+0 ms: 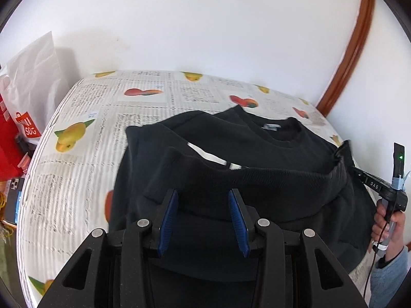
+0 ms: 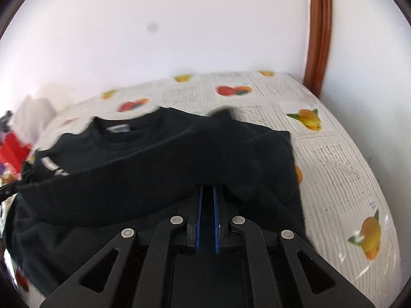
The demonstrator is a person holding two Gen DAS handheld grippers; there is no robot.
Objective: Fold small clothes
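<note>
— Black sweater (image 1: 231,154): where do you have it?
— It lies on your tabletop (image 1: 77,179), over the newspaper-and-fruit print cover, neck label toward the wall. Its ribbed hem is lifted up between your two tools.
— And the left tool (image 1: 203,197)?
— Its blue pads stand partly apart with a bunch of hem cloth between them; you hold the hem there.
— The right tool (image 2: 208,192)?
— Nearly closed, pinching the hem at the other end. Your right hand (image 1: 388,220) grips its handle.

A plain white wall (image 1: 205,25) stands behind the surface (image 1: 77,154), which has a newspaper-and-fruit print; a brown wooden frame (image 1: 354,51) stands at right.
</note>
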